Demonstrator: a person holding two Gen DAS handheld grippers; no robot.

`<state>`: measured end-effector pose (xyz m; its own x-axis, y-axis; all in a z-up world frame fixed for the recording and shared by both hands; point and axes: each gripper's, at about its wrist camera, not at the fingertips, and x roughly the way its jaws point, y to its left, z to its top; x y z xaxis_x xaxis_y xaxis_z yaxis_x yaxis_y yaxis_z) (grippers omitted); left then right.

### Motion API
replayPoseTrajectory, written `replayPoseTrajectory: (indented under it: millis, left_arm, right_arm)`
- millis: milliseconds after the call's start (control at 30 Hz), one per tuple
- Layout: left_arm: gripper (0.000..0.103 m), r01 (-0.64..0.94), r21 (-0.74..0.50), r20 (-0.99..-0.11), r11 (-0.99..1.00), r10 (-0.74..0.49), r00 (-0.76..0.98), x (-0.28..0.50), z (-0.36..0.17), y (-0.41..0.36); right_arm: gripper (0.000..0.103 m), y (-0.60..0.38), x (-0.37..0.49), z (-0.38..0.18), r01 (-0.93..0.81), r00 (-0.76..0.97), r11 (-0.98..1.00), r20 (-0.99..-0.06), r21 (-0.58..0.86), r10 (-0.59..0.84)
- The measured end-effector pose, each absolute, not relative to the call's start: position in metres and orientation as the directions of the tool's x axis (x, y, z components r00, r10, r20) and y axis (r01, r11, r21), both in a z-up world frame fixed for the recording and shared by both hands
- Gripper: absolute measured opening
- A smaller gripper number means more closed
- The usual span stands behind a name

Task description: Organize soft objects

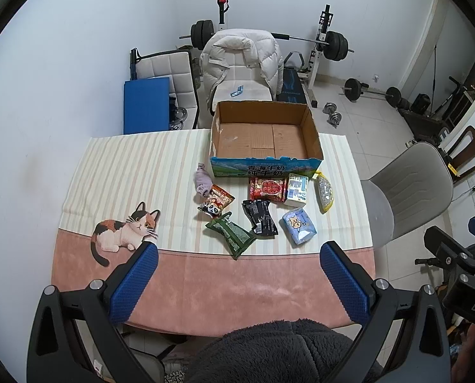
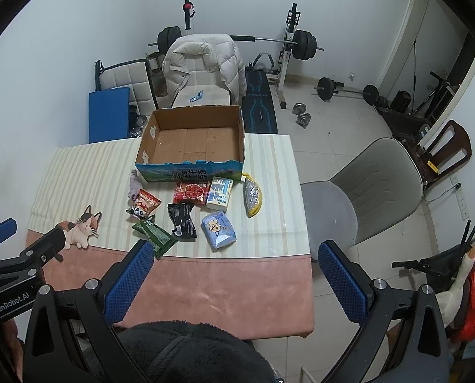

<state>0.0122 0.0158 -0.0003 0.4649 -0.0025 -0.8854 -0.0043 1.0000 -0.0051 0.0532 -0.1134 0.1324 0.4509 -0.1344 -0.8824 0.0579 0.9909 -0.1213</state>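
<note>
Left wrist view: left gripper [image 1: 239, 252] has its jaws spread wide, nothing between the blue pads, hanging above the pink near edge of the table [image 1: 205, 287]. Right wrist view shows the same for the right gripper [image 2: 235, 250]: released, empty, above the near right part of the table.

Landmark is the cardboard box [image 1: 264, 162], sitting at the far edge of the table, top open, nothing visible inside. All soft items lie on the striped cloth on the near side of the box:
- lilac sock bundle [image 1: 203, 182], just beside the box's near-left corner
- panda snack bag [image 1: 216, 200], touching the sock bundle on its near side
- red snack pack [image 1: 268, 189], just below the box's front wall
- white tissue pack [image 1: 297, 190], touching the red pack, toward the box's right end
- yellow-edged mesh pouch [image 1: 323, 193], below the box's near-right corner
- black packet [image 1: 260, 217], nearer than the red pack
- green packet [image 1: 231, 234], left of the black one and touching it, farthest from the box
- blue tissue pack [image 1: 299, 226], nearer than the white pack, apart from it

Cat print [image 1: 124, 231] on the cloth, well left of the box. Grey chair [image 1: 406, 191] right of the table. Dark fleece sleeve [image 1: 269, 351] shows under each gripper.
</note>
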Motion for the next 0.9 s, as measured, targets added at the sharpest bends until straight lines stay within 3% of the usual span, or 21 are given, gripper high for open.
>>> replayPoseTrajectory:
  millis: [333,533,767,900]
  left_arm:
    - [0.103,0.001,-0.008,-0.885,1.000,-0.007,0.466,0.013,-0.003,0.017]
    - [0.103,-0.028,0.020,-0.901,0.999,0.030,0.434,0.051,-0.038,0.031]
    - [0.103,-0.155,-0.068,-0.978,0.985,-0.035,0.205,0.125,-0.160,0.075]
    - [0.103,-0.240,-0.138,-0.990,0.961,-0.125,0.066,0.153,-0.245,0.087]
  right_arm:
    - [0.103,-0.113,0.052,0.128,0.061,0.450,0.991,-0.883,-0.120,-0.135]
    - [0.103,-0.122,0.082,0.096,0.061,0.427,0.993,-0.896,-0.104,-0.120]
    - [0.103,-0.129,0.163,-0.022,0.024,0.296,0.998,-0.953,-0.057,-0.061]
    - [0.103,-0.130,0.206,-0.127,-0.021,0.159,0.997,-0.985,-0.071,-0.067]
